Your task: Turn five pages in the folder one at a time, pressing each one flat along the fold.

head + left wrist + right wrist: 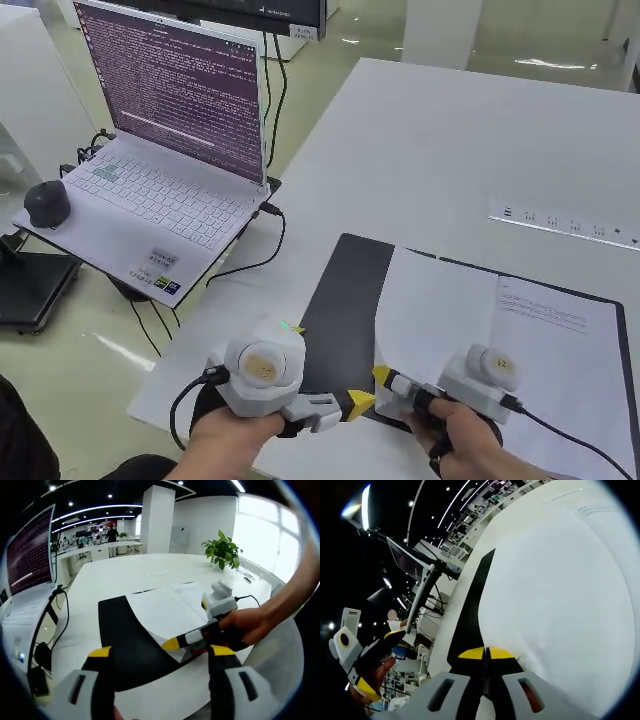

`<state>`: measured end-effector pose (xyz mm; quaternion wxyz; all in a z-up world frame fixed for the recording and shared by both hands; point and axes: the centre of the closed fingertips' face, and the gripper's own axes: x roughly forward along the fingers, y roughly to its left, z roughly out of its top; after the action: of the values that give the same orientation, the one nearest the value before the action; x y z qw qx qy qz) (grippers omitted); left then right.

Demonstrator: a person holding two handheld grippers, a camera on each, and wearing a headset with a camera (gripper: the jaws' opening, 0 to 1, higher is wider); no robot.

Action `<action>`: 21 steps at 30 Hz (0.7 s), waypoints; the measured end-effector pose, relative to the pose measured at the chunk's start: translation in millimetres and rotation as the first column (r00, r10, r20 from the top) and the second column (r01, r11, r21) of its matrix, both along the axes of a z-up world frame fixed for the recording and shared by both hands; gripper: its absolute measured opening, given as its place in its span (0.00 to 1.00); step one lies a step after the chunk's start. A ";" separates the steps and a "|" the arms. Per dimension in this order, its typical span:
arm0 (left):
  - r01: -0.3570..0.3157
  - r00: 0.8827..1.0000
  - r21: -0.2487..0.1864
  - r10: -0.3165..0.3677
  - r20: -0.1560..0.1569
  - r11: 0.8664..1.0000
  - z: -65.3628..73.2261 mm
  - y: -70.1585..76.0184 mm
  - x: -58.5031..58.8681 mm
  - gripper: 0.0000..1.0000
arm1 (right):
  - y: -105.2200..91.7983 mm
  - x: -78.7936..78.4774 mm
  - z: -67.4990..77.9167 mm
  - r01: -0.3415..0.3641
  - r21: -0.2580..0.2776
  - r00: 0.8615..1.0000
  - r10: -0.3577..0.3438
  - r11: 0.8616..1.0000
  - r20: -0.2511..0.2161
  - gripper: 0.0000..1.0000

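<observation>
A black folder point(345, 310) lies open on the white table, a printed sheet point(560, 345) flat on its right half. A white page point(435, 315) rises in a curve from the fold. My right gripper point(383, 377) is shut on that page's lower left corner; in the right gripper view its yellow tips point(486, 655) meet on the page point(560, 590). My left gripper point(355, 404) hovers just left of it, over the folder's front edge. In the left gripper view its jaws point(160, 652) stand open and hold nothing, facing the right gripper point(171, 643) and the page point(160, 610).
An open laptop point(170, 150) sits on a stand at the left, beyond the table's edge, with a black round object point(47, 203) beside it and cables hanging below. A socket strip point(560, 225) is set into the table behind the folder. A potted plant point(223, 550) stands far off.
</observation>
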<state>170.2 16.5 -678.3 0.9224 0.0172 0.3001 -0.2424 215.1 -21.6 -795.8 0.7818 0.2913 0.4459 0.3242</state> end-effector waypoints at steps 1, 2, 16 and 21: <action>0.004 1.000 0.002 -0.004 -0.001 1.000 -0.5 -1.1 -0.2 0.77 | 0.5 1.4 3.3 0.024 0.027 1.000 -0.024 0.999 -0.002 0.00; 0.006 1.000 0.003 -0.006 -0.002 1.000 -0.8 -1.6 -0.4 0.77 | -0.4 0.5 3.0 0.021 0.024 1.000 -0.021 0.999 -0.006 0.00; 0.024 1.000 0.005 -0.024 -0.016 1.000 -5.0 -7.8 -5.4 0.75 | 7.5 -3.5 14.6 -0.020 0.080 1.000 0.020 0.997 0.002 0.18; 0.036 0.999 0.002 -0.036 -0.026 0.999 -10.2 -11.6 -5.9 0.75 | 4.1 -8.3 20.2 -0.057 0.084 0.998 0.056 0.995 0.007 0.25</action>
<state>164.2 4.9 -688.5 0.9140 0.0205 0.3120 -0.2586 206.8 -17.5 -775.6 0.7604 0.3104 0.4382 0.3652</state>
